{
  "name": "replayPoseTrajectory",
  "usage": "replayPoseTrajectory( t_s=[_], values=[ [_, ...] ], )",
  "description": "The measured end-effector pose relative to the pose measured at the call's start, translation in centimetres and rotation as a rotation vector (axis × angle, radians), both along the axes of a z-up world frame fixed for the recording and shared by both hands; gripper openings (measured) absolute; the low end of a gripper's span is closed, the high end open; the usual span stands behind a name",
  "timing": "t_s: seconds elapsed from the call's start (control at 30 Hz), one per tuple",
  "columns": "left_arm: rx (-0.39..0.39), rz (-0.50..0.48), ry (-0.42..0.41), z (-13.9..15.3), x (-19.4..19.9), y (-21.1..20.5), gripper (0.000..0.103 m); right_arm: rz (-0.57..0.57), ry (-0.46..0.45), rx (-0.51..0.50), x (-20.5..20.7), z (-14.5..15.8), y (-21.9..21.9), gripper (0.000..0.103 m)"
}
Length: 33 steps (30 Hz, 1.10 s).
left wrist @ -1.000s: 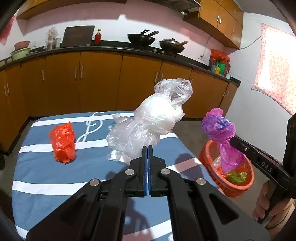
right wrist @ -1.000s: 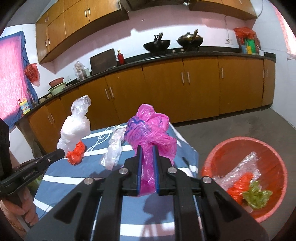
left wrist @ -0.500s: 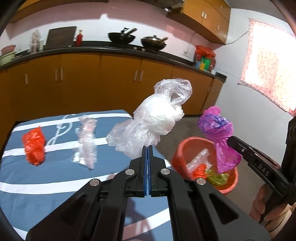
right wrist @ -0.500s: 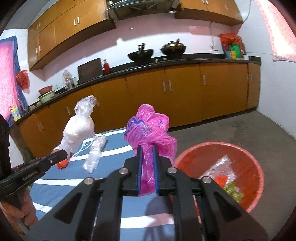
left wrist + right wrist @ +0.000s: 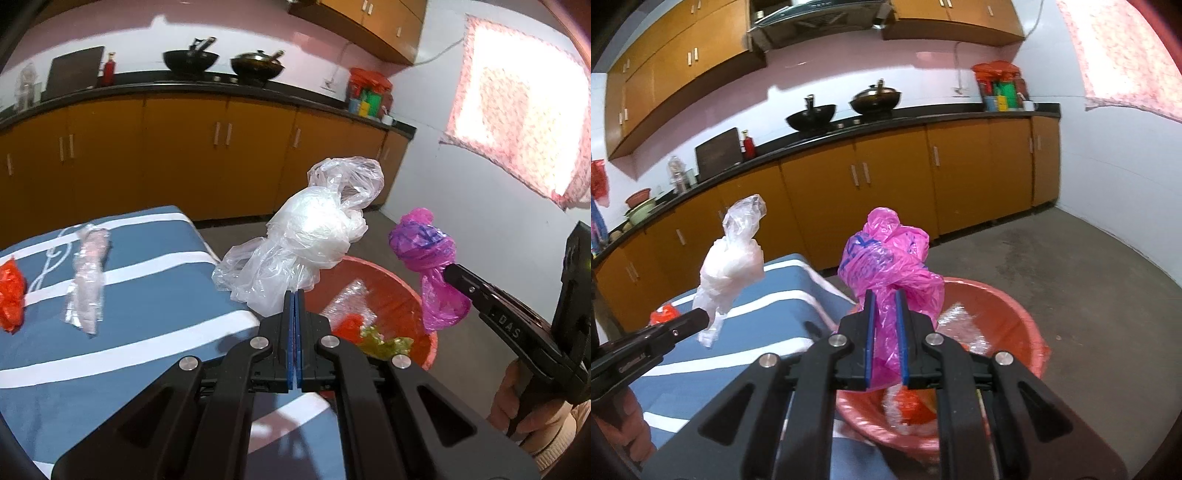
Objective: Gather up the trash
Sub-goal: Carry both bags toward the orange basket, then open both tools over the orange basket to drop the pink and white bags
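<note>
My left gripper (image 5: 294,295) is shut on a clear plastic bag (image 5: 310,236) and holds it in the air at the table's right edge, beside the red tub (image 5: 391,291). My right gripper (image 5: 885,295) is shut on a knotted pink plastic bag (image 5: 886,258) and holds it over the red tub (image 5: 1008,314). The tub stands on the floor and holds bubble wrap, a red scrap and a green scrap. The pink bag (image 5: 428,258) and the right gripper (image 5: 452,273) show in the left wrist view. The clear bag (image 5: 731,266) and the left gripper (image 5: 701,317) show in the right wrist view.
A blue table with white stripes (image 5: 129,332) carries a crumpled clear wrapper (image 5: 88,280) and a red bag (image 5: 11,295). Orange kitchen cabinets (image 5: 221,155) with a black counter line the back wall. Grey floor (image 5: 1071,258) lies around the tub.
Both grippers have swung right with their bags, from over the table toward the tub. The pink bag is now over the tub and the clear bag is at the table's edge.
</note>
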<state>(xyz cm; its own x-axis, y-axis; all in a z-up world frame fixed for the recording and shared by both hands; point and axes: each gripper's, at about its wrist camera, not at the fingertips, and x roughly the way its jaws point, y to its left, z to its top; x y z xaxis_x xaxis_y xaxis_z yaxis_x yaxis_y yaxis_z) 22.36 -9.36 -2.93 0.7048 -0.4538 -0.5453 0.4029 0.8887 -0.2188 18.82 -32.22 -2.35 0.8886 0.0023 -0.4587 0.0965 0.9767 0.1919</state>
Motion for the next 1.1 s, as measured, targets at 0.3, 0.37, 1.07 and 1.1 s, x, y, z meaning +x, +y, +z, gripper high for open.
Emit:
replayPoseTrajectory(
  t_s=[0.3, 0.37, 1.07, 1.1],
  values=[
    [0.014, -0.071, 0.034, -1.2, 0.9, -4.2, 0.0, -0.048, 0.029, 0.009, 0.5, -1.6, -2.7, 0.012],
    [0.015, -0.081, 0.043, -1.4, 1.3, -5.0, 0.0, -0.058, 0.033, 0.011, 0.5, -1.9, -3.2, 0.012],
    [0.064, -0.165, 0.109, -4.5, 4.0, -10.5, 0.001, -0.096, 0.057, 0.067, 2.9, -4.4, -6.5, 0.016],
    [0.058, -0.164, 0.116, -4.6, 4.0, -10.5, 0.001, -0.099, 0.054, 0.067, 2.7, -4.5, -6.6, 0.016]
  ],
)
